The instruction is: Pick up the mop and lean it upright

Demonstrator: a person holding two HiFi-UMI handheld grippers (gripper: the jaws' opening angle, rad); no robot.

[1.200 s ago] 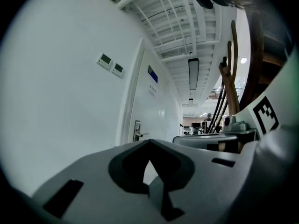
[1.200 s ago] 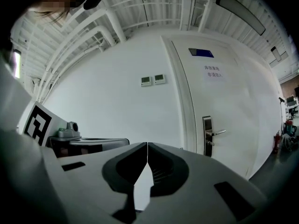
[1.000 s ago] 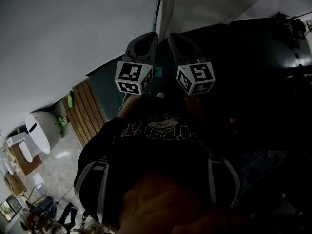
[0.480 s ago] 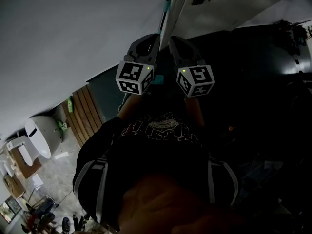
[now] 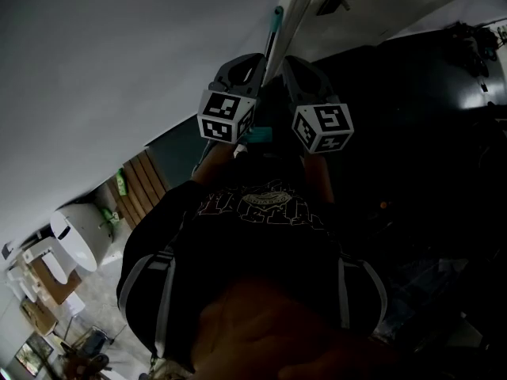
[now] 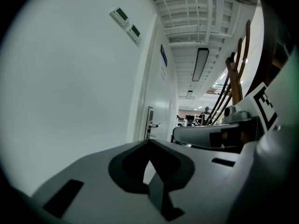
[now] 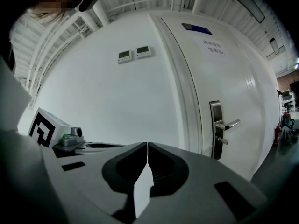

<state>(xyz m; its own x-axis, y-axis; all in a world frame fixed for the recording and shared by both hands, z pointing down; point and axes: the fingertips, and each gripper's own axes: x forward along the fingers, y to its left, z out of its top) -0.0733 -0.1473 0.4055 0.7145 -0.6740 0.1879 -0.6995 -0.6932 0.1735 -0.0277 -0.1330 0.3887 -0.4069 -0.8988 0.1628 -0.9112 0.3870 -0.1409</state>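
Observation:
The mop's thin pole [image 5: 272,36], capped in teal, stands against the white wall beside the door frame in the head view. It runs down between my two grippers, and a teal piece [image 5: 259,135] shows lower, between the marker cubes. My left gripper [image 5: 242,68] is just left of the pole and my right gripper [image 5: 299,68] just right of it. Neither holds it. The left gripper [image 6: 149,147] is shut with nothing between its jaws. The right gripper [image 7: 147,146] is likewise shut and empty. Neither gripper view shows the mop.
A white door with a metal lever handle [image 7: 223,125] is close ahead, with two wall control panels [image 7: 135,54] to its left. A person's dark-shirted torso [image 5: 261,236] fills the lower head view. Wooden slats [image 5: 139,184] and a white rounded unit [image 5: 79,232] lie at the lower left.
Both grippers have shifted slightly to the right in the head view. More of the mop pole shows above and between them. Both stay shut.

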